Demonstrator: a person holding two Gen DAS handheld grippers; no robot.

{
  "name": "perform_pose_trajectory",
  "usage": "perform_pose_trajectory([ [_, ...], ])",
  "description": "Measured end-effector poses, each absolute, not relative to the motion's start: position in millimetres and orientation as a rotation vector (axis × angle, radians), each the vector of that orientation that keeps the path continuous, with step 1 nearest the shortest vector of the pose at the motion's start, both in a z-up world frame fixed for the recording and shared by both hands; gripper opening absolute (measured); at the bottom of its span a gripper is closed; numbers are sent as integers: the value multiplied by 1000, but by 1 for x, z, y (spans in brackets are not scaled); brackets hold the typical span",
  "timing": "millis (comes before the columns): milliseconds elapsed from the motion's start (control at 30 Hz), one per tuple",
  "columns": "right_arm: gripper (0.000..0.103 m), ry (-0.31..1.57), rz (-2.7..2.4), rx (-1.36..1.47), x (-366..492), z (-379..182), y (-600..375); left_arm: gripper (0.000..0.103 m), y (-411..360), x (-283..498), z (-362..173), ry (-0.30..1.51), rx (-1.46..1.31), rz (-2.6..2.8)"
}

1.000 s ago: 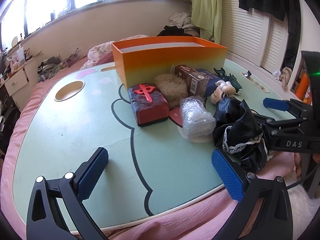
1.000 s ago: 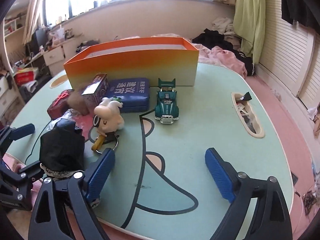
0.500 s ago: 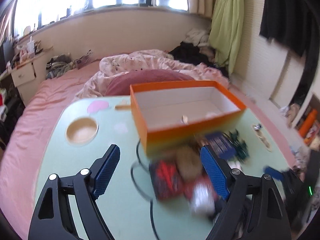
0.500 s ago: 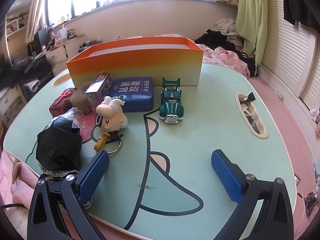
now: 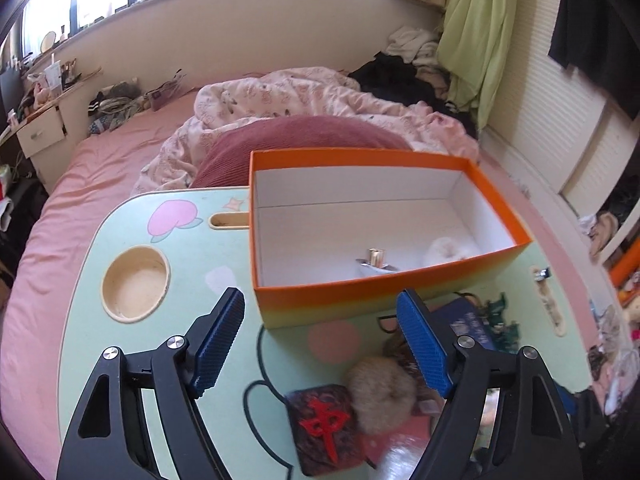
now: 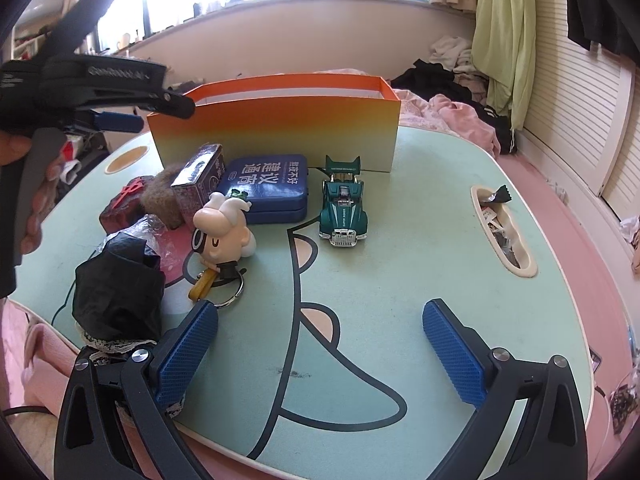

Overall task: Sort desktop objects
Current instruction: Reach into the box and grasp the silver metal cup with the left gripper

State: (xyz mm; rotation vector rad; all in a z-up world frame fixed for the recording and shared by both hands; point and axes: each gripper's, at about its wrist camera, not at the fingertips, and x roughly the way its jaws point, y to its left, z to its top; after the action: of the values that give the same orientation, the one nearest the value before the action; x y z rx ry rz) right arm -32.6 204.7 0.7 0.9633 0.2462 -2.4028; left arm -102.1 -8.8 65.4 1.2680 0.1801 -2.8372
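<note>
Apparently between picks, the left claw (image 5: 320, 340) hung above the worktop (image 5: 80, 352) before the orange box (image 5: 500, 204), its jaws having just narrowed yet apart on nothing. That box held a small metal piece (image 5: 374, 260) and a white fluffy thing (image 5: 446, 250). Unsorted toys, like the green car (image 6: 343, 210) and figurine keychain (image 6: 222, 230), waited outside it. The right claw (image 6: 320, 344) gaped wide, empty, near the worktop's front edge.

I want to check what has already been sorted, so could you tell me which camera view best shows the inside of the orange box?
The left wrist view: it looks down into the orange box, showing its white floor, a small metal item and a white fluffy thing. The right wrist view shows only the box's outer front wall and rim.
</note>
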Motion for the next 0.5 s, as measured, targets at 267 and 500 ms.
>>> perform_pose_trajectory([
  [267, 102, 249, -2402, 962, -32, 1, 204, 79, 19, -118, 91, 151, 1306, -2899],
  [500, 102, 248, -2402, 962, -33, 2, 203, 73, 24, -191, 96, 419, 1690, -2768],
])
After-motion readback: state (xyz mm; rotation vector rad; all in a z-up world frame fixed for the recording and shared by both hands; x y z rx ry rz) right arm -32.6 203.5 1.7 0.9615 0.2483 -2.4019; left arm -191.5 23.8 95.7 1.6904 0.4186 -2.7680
